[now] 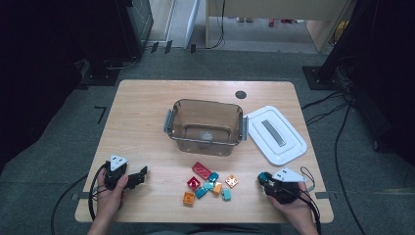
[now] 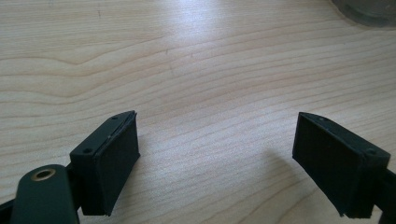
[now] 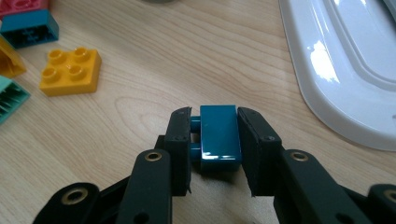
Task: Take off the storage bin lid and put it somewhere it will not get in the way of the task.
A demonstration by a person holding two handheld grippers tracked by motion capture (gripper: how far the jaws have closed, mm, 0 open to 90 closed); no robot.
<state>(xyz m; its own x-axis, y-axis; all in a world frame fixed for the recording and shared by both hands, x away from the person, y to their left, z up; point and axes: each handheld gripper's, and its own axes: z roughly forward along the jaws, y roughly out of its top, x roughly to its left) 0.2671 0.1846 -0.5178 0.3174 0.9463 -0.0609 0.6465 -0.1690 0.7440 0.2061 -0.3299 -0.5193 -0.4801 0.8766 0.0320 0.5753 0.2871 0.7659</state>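
The left tool (image 2: 217, 158) is seen with jaws wide apart over bare surface (image 2: 196, 70), nothing between them; a clear container (image 2: 369, 11) is cut off at the far right corner. Beyond and left of the right tool (image 3: 214, 144), a loose yellow brick (image 3: 70, 71) lies whole, while other bricks are cropped by the frame edge. The right tool is clamped on a teal brick (image 3: 219, 135), glossy, studs turned sideways against the left pad. To its right, a white lid (image 3: 345, 70) is partly cut off.
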